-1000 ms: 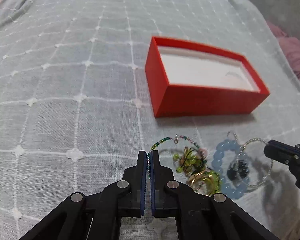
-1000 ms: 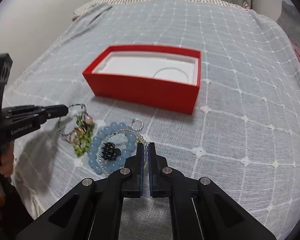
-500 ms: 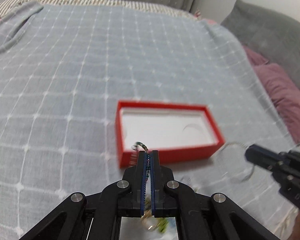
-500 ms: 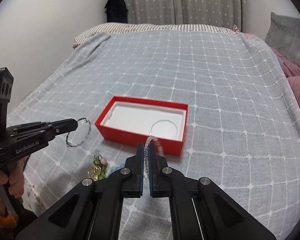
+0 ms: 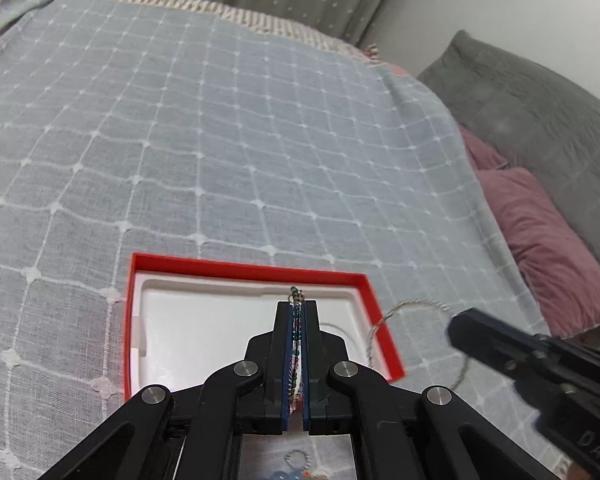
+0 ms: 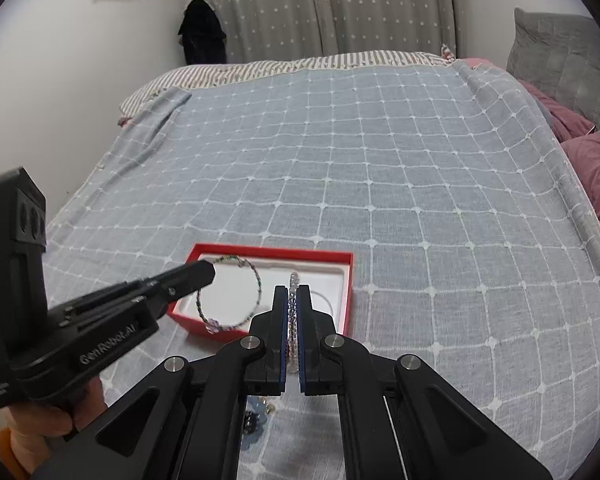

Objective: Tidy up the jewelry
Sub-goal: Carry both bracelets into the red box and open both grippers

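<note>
Over the red box (image 5: 374,300) on the bedspread (image 5: 220,140), both grippers carry a bracelet each. Left gripper (image 5: 296,312) has its jaws pinched nearly together on a green beaded bracelet (image 6: 256,280), which in the right view hangs as a full hoop above the box's white insert (image 5: 204,328). Right gripper (image 6: 293,296) is clamped just as tight on a pale beaded bracelet (image 6: 292,280); from the left view that one shows as a silvery loop (image 5: 416,303) at about 3 o'clock of the box, past its right wall. To do this well, I'd say each hoop wants to come down low over the insert before the jaws part, so it settles flat inside and doesn't catch a red wall or bounce out. The right one looks to need a nudge toward 9 o'clock first, since its loop seems to straddle the rim. Letting go one at a time should keep the two from tangling, and should spare the thin ring (image 6: 324,300) already lying in the insert. Now the views: only the right camera shows the green hoop whole, plus the person's hand (image 6: 56,416) at 8 o'clock. Only the left camera shows the pale loop's spread. Both catch a glimpse of leftover jewelry (image 6: 256,412) at 6 o'clock, under the fingers, too hidden to sort out.
</note>
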